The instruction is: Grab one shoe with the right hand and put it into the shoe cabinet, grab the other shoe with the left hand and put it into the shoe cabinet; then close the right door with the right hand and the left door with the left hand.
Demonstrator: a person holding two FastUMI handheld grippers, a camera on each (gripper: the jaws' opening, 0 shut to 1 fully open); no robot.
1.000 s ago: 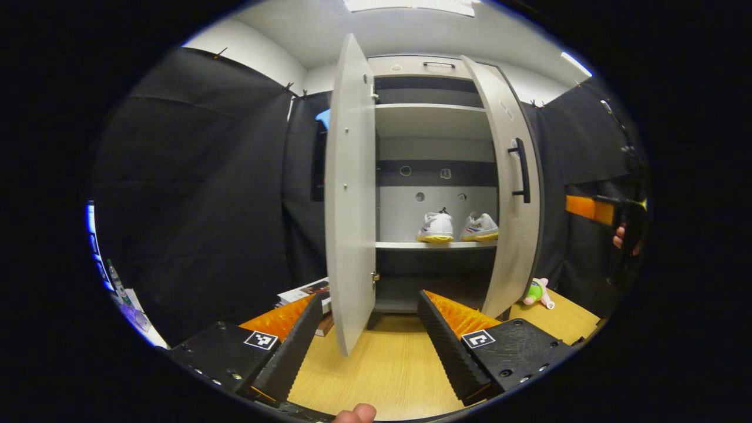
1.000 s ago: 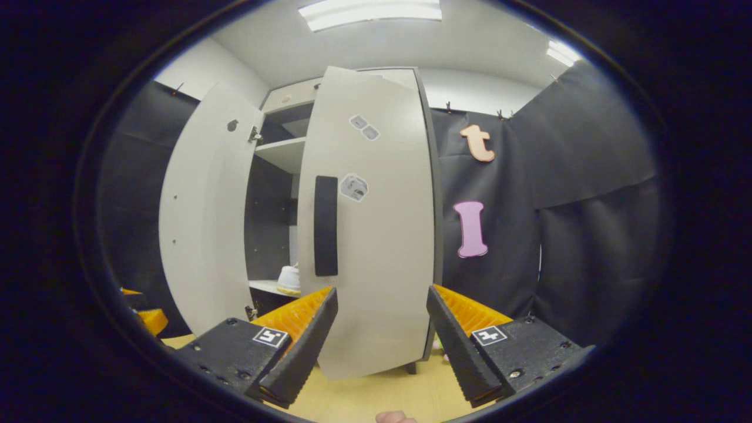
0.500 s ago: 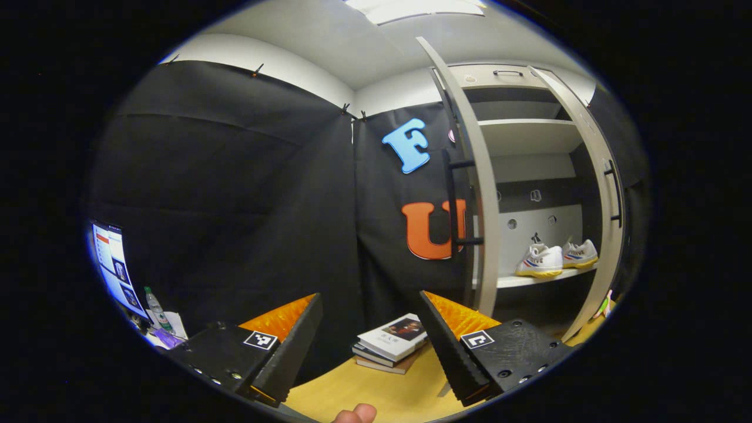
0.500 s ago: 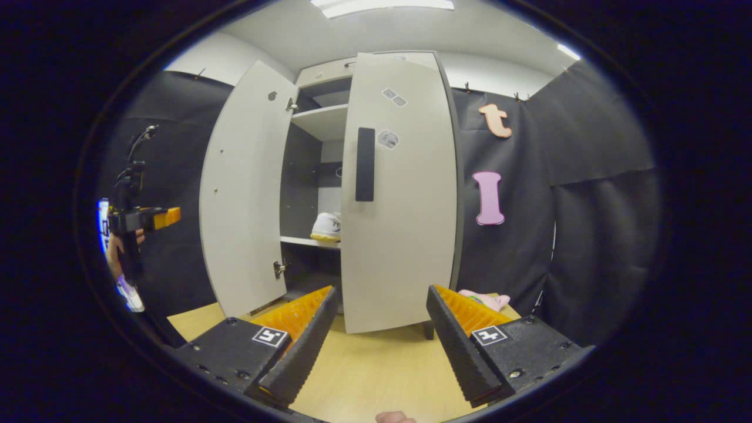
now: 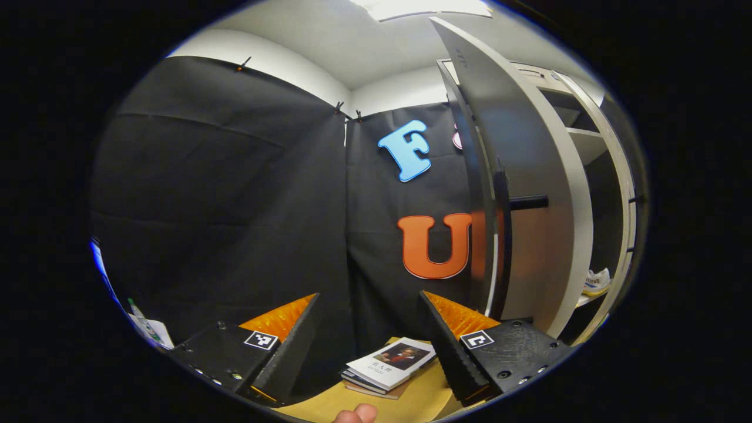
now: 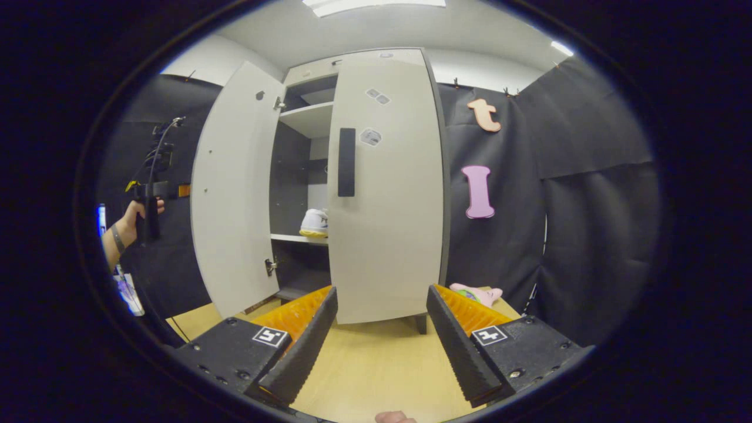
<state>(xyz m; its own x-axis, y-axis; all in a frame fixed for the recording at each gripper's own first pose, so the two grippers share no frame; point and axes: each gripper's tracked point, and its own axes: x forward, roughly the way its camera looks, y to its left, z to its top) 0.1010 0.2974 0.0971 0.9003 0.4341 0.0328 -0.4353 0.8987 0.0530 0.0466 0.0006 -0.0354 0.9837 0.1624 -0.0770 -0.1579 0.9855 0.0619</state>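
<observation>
The shoe cabinet stands upright on the wooden surface, against the black cloth wall. In the right gripper view, the right door is nearly flush with the cabinet front, with its dark vertical handle facing the camera. The left door stands swung out wide, leaving a gap through which the interior shelf is visible. In the left gripper view, this left door appears close and edge-on at the right of the frame, with its bar handle on the outer face.

One shoe, white with a yellow sole, rests on the interior shelf, partly hidden behind the right door. In the left gripper view a shoe shows past the door edge on the same shelf.

The right gripper hangs over the surface in front of the right door, apart from it; its jaws are spread and grasp nothing. The left gripper is beside the outer face of the left door, jaws likewise spread and empty. In the right gripper view, the left gripper is farther off at left, held by a hand.

A stack of books lies on the surface below the left gripper. A pink plush toy lies on the surface to the right of the cabinet base.
</observation>
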